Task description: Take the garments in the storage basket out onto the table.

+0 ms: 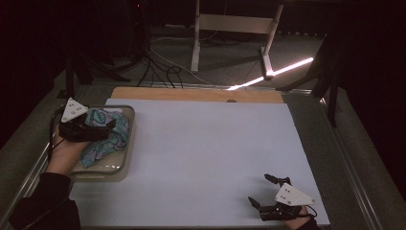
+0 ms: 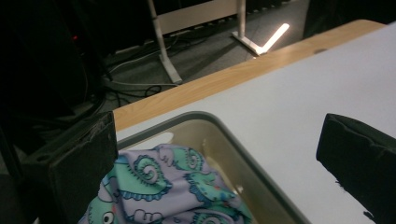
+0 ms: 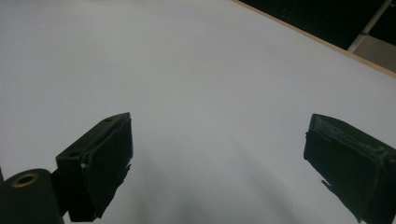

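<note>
A crumpled cloth (image 1: 103, 139) lies bunched in a shallow, translucent grey tray (image 1: 125, 158) at the near-left part of the white table (image 1: 206, 153). The fabric is pale lilac printed with mint-green cartoon creatures outlined in dark blue, their tails curled into spirals; its folds rise above the tray's floor and fill most of it. The left gripper (image 1: 112, 127) hovers over the tray with its jaws spread wide, the cloth (image 2: 163, 191) lying below and between them, not pinched. The right gripper (image 1: 262, 190) rests at the near-right corner of the table, well apart from the tray, its jaws also wide and holding nothing.
</note>
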The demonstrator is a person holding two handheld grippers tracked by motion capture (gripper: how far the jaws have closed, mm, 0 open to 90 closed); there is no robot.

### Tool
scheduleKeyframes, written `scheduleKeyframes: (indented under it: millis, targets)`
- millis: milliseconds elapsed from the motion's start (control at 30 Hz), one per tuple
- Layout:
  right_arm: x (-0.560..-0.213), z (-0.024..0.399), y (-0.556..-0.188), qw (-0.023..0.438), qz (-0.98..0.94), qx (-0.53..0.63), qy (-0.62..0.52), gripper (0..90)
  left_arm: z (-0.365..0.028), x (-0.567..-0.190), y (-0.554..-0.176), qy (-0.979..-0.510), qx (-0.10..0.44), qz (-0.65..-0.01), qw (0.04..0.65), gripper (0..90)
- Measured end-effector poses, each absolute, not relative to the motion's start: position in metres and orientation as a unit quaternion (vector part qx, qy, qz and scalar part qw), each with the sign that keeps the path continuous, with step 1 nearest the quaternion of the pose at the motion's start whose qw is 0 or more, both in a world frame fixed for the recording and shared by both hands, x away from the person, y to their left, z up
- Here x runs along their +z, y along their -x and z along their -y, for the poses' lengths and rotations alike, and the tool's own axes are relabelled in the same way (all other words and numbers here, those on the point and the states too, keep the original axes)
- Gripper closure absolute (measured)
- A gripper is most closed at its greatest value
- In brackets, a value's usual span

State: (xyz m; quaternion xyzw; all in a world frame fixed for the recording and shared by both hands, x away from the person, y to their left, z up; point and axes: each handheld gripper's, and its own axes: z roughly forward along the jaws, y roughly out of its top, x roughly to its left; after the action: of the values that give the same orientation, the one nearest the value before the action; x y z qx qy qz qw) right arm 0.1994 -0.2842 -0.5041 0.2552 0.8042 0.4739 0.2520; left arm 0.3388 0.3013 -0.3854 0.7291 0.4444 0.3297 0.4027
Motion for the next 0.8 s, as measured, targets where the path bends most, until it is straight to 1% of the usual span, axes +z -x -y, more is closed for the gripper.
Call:
scheduleKeyframes:
  millis: [167, 200, 267, 367, 600, 767, 800]
  targets:
    - [-0.504, 0.284, -0.199, 0.248, -0.805, 0.475, -0.255, 8.3, -0.308, -0.396, -0.35, -0.72, 0.325, -0.474, 0.389, 0.0]
    - [-0.504, 0.284, -0.199, 0.248, -0.805, 0.474, -0.255, 8.4, -0.31, -0.401, -0.355, -0.713, 0.325, -0.492, 0.379, 0.0]
    - [-0.504, 0.284, -0.199, 0.249, -0.806, 0.474, -0.254, 8.4, -0.311, -0.404, -0.358, -0.713, 0.32, -0.498, 0.376, 0.0]
    - [-0.504, 0.285, -0.199, 0.248, -0.805, 0.475, -0.254, 8.4, -0.313, -0.416, -0.367, -0.707, 0.311, -0.527, 0.356, 0.0]
    - [-0.505, 0.284, -0.199, 0.246, -0.807, 0.474, -0.252, 8.4, -0.311, -0.431, -0.38, -0.707, 0.288, -0.557, 0.326, 0.0]
    - [-0.505, 0.284, -0.199, 0.244, -0.806, 0.477, -0.252, 8.4, -0.312, -0.438, -0.387, -0.704, 0.281, -0.574, 0.311, 0.0]
    - [-0.505, 0.285, -0.199, 0.244, -0.806, 0.477, -0.252, 8.4, -0.313, -0.443, -0.39, -0.71, 0.273, -0.577, 0.298, 0.0]
